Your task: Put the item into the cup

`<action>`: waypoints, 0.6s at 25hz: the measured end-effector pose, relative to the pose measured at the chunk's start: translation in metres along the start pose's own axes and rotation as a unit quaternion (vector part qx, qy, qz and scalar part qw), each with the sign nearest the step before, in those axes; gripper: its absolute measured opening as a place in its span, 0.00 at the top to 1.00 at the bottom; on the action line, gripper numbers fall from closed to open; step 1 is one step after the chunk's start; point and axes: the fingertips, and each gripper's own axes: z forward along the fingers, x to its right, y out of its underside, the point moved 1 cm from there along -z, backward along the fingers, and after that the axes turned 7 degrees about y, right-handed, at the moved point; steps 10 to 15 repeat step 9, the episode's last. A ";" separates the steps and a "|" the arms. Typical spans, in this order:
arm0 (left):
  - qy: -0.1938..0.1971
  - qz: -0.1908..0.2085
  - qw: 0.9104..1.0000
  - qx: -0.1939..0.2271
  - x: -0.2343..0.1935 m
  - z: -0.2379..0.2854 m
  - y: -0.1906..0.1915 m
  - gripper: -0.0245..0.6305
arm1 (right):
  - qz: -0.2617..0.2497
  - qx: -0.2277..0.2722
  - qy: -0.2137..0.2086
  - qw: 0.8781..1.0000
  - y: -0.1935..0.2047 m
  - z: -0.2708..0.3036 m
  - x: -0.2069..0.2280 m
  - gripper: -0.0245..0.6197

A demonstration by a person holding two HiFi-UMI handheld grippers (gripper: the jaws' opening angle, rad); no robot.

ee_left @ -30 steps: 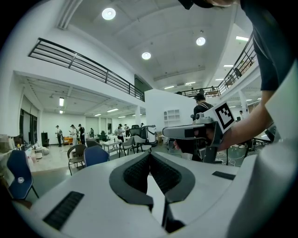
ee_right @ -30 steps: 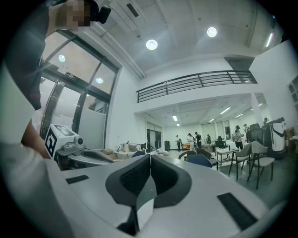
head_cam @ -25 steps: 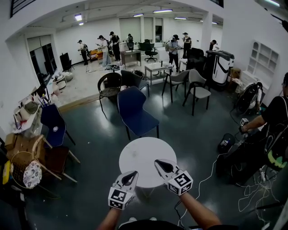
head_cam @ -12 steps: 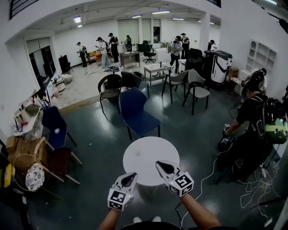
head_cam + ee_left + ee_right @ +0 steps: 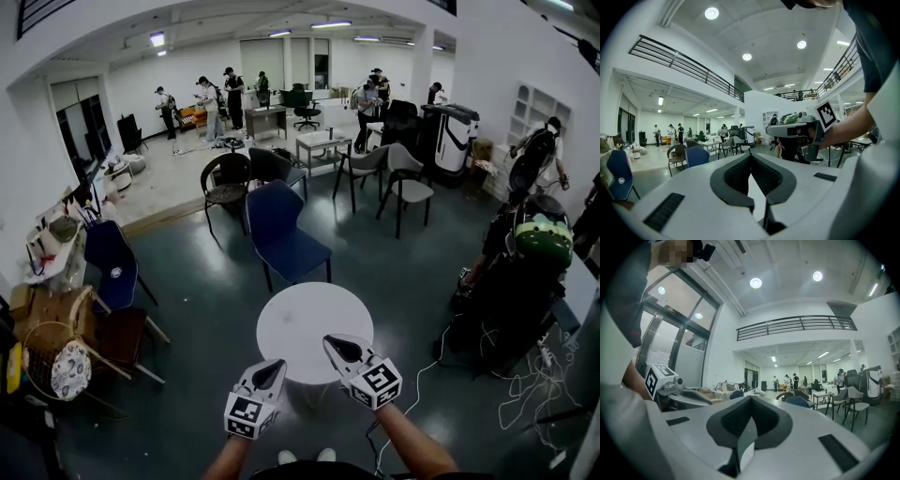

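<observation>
Below, at centre: round white table [image 5: 305,319], with no cup or item visible in any view. Right gripper [image 5: 339,345] and left gripper [image 5: 272,371] have jaws closed and empty. Risk: reaching in with jaws closed would likely knock the item away.

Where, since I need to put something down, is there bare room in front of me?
The round white table is bare all over, between the blue chair beyond it and the left claw and right claw, both shut and empty, at its near edge. Crowded: wicker chairs on the left, a person and cables on the right.
</observation>
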 end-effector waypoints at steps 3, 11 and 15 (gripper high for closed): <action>0.002 0.003 1.000 -0.003 -0.001 -0.002 0.001 0.94 | -0.001 -0.001 0.002 1.000 0.001 0.001 -0.003 0.93; 0.003 -0.002 1.000 0.001 -0.007 -0.010 -0.002 0.94 | 0.000 -0.004 0.006 1.000 0.000 0.003 -0.010 0.93; 0.003 -0.002 1.000 0.001 -0.007 -0.010 -0.002 0.94 | 0.000 -0.004 0.006 1.000 0.000 0.003 -0.010 0.93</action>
